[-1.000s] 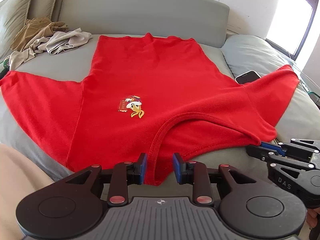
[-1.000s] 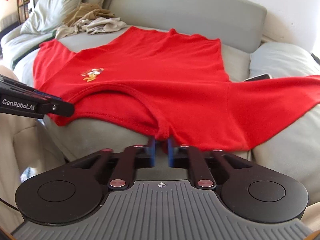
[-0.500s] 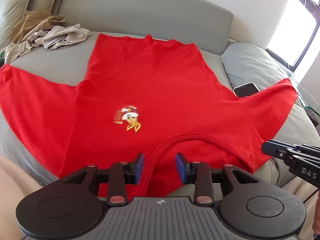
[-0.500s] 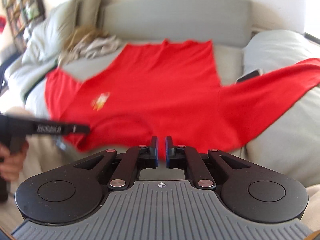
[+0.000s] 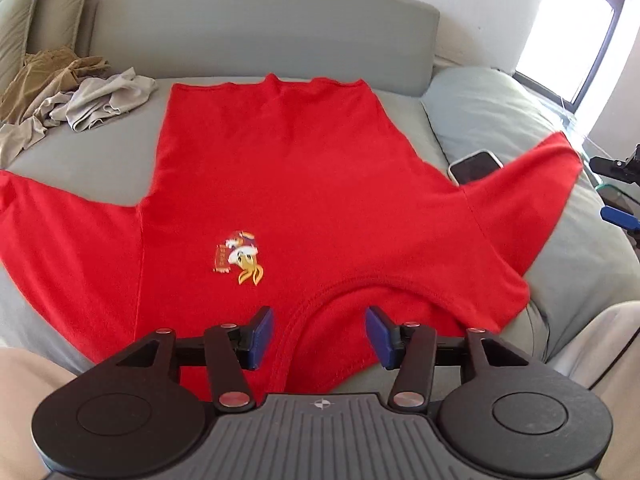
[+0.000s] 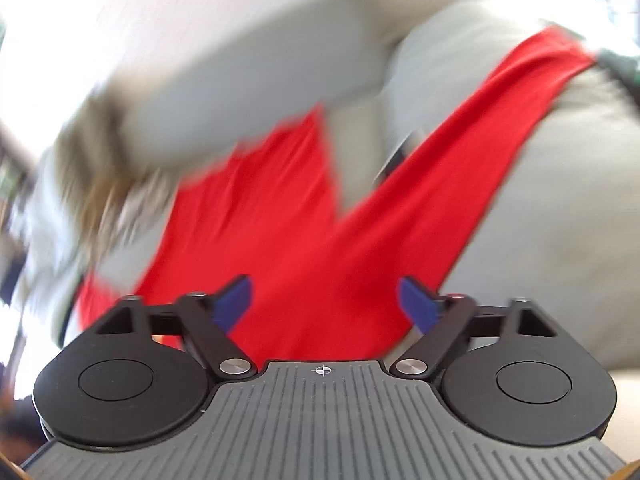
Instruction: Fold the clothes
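A red T-shirt (image 5: 280,184) with a small cartoon print (image 5: 240,256) lies spread flat on a grey bed, collar nearest me, sleeves out to both sides. My left gripper (image 5: 319,332) hovers over the collar (image 5: 304,316); its jaws are opening and the blue pads touch nothing. In the blurred, tilted right wrist view my right gripper (image 6: 326,300) is above the shirt (image 6: 320,248) near its right sleeve (image 6: 500,120), jaws opening wide with no cloth pinched. The right gripper (image 5: 616,188) also shows at the far right edge of the left wrist view.
A phone (image 5: 474,165) lies by the right sleeve against a grey pillow (image 5: 500,112). Crumpled beige and tan clothes (image 5: 68,96) are piled at the back left. The grey headboard (image 5: 260,36) runs along the far side. Light trouser legs of a person (image 5: 596,340) are at the bed's near edge.
Both grippers have let go of the collar edge and opened. The left one rose a little. The right one swung off to the right and rolled, so its view is tilted and blurred.
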`<control>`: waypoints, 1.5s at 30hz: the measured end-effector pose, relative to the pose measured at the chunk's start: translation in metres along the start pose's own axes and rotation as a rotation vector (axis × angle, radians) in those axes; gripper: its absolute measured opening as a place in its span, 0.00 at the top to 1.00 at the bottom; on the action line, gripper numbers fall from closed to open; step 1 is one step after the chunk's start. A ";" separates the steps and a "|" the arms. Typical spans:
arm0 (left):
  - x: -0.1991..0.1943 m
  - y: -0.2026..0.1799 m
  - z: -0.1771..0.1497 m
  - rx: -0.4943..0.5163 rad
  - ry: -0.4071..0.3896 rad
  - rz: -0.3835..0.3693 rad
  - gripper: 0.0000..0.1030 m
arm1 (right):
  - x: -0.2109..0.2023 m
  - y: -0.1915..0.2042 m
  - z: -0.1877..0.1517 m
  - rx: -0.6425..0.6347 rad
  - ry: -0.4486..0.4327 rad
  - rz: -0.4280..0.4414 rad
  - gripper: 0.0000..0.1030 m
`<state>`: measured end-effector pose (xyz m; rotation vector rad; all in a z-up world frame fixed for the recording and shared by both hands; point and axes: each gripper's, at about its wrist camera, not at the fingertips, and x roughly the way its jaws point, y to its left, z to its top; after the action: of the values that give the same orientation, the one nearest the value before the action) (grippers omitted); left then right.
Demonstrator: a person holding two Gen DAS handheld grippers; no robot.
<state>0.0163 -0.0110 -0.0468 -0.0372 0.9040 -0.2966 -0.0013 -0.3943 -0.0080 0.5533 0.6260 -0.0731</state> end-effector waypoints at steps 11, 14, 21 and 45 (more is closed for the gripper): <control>0.032 -0.026 0.014 -0.086 0.041 -0.140 0.50 | 0.063 -0.180 0.092 0.645 -0.263 -0.041 0.53; 0.045 -0.034 0.015 -0.098 0.071 -0.175 0.50 | 0.086 -0.211 0.105 0.716 -0.295 -0.009 0.58; 0.063 -0.056 0.023 -0.082 0.065 -0.203 0.50 | 0.121 -0.244 0.134 0.742 -0.346 0.004 0.58; -0.028 0.031 0.011 -0.268 -0.216 -0.064 0.50 | -0.010 0.116 0.098 -0.393 -0.459 -0.029 0.98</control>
<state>0.0157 0.0254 -0.0231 -0.3399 0.7236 -0.2240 0.0692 -0.3469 0.1178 0.1354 0.1889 -0.0978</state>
